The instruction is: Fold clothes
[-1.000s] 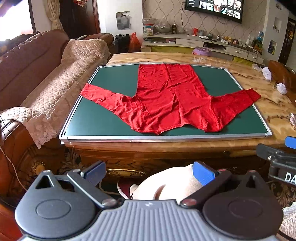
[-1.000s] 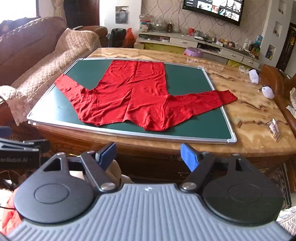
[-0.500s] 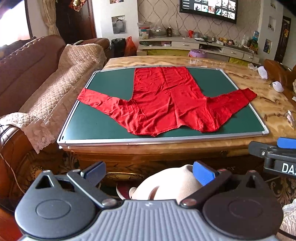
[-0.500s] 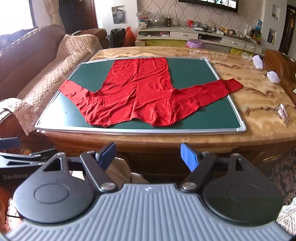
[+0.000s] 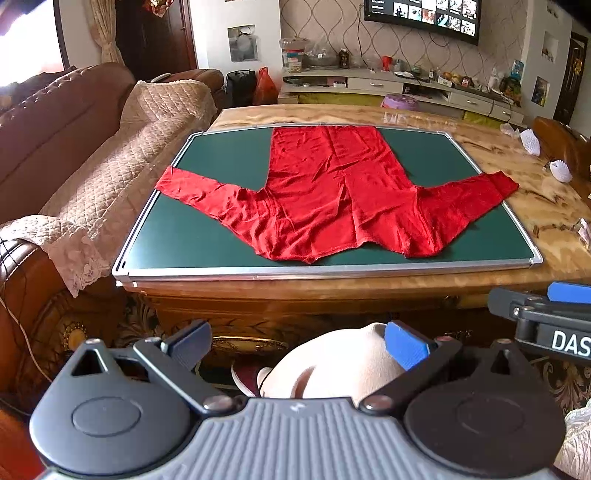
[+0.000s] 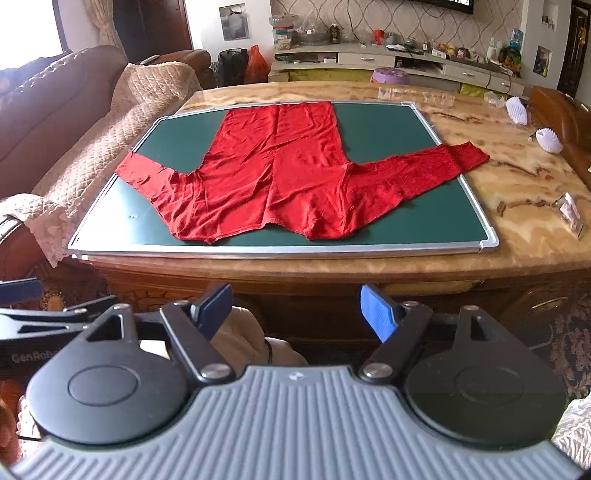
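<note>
A home living room: brown sofa [image 5: 55, 129], wall-mounted TV [image 5: 421, 14], cluttered media cabinet [image 5: 406, 86], marble-topped table [image 5: 535, 206].

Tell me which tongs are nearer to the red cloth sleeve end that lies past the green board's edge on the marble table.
Right. The right tongs are in front of the table, closer to the sleeve end; the left tongs are beside them, farther away.

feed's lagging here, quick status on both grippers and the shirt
Left gripper open, empty, short of the table. Right gripper open, empty. Red shirt flat on green board, sleeves spread, unfolded. Nothing in the way.
</note>
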`<state>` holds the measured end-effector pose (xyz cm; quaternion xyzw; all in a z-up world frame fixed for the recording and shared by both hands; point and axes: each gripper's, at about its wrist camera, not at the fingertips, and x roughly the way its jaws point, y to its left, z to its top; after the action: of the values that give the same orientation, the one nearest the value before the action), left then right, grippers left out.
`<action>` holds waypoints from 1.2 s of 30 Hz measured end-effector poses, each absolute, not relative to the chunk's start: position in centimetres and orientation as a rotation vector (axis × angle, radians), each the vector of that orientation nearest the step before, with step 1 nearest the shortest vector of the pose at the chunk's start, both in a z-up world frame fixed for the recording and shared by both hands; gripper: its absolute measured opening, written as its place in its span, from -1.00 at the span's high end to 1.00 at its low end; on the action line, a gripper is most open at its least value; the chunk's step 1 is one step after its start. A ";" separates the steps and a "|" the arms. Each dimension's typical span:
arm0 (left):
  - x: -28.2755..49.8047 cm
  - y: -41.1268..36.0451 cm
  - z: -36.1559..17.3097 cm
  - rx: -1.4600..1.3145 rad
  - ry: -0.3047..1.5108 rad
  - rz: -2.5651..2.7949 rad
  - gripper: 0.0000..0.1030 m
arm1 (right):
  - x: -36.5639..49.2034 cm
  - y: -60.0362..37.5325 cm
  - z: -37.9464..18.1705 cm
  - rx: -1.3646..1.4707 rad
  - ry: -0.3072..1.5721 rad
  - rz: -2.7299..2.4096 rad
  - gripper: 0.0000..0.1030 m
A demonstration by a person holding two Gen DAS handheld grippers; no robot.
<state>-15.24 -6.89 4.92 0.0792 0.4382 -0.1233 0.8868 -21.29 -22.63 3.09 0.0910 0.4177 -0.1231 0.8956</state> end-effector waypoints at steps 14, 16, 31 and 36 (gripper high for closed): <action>-15.6 -7.4 5.2 0.179 0.893 -0.252 -0.99 | -21.2 -22.6 2.5 0.173 0.876 -0.251 -0.64; -15.6 -7.4 5.3 0.178 0.891 -0.253 -0.99 | -21.1 -22.6 2.6 0.170 0.874 -0.254 -0.64; -14.7 -7.6 5.9 0.136 0.878 -0.253 -0.99 | -20.4 -22.9 2.3 0.128 0.865 -0.289 -0.64; -14.2 -7.8 5.9 0.120 0.878 -0.251 -0.99 | -20.0 -23.7 2.0 0.132 0.850 -0.316 -0.64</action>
<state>-14.23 -7.80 5.91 0.0580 0.4237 -0.1211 0.8958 -19.96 -23.75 2.05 0.0636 0.4104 -0.1526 0.8968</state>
